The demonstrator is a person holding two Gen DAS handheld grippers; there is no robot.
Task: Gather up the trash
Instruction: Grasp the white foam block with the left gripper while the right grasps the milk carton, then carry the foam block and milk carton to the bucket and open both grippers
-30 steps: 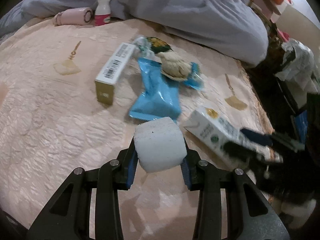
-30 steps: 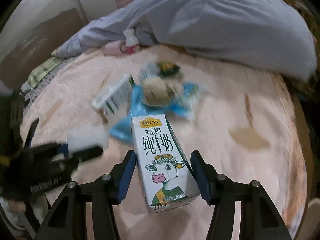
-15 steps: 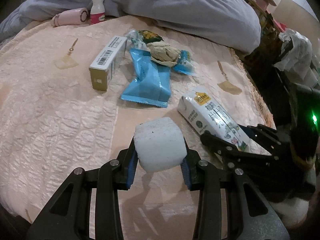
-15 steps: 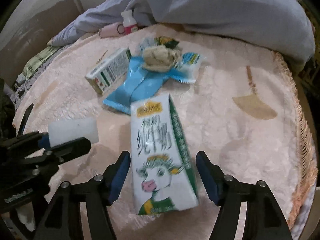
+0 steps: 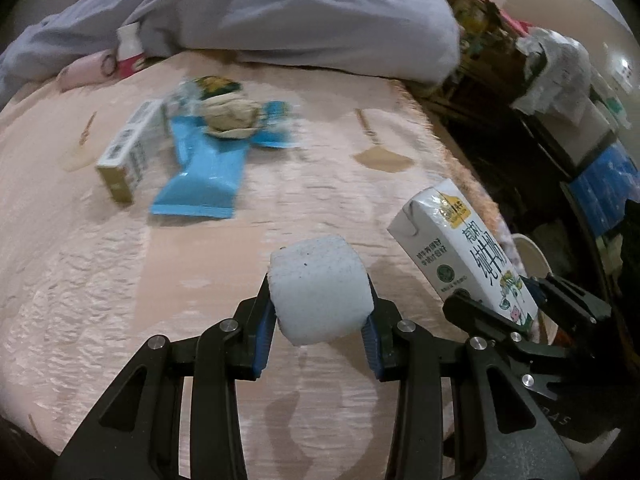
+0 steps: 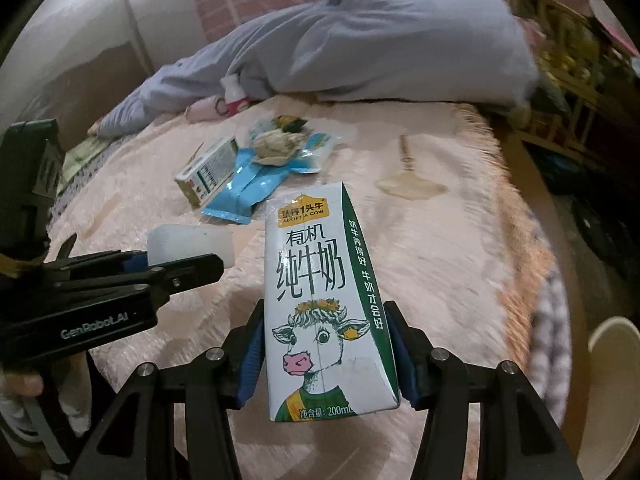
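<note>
While left tongs [image 5: 320,320] grip foam block [image 5: 318,288], right tongs [image 6: 326,354] clamp milk carton [image 6: 324,304].

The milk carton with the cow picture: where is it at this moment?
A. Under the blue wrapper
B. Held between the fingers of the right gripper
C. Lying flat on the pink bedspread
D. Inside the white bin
B: the milk carton sits clamped between the blue pads of the right gripper, lifted off the bedspread.

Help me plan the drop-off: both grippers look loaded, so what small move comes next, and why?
Probably swing the right gripper rightward toward the pale round container past the bed edge. It is shut on the milk carton, lifted off the bedspread; the left gripper already holds the white foam block.
</note>
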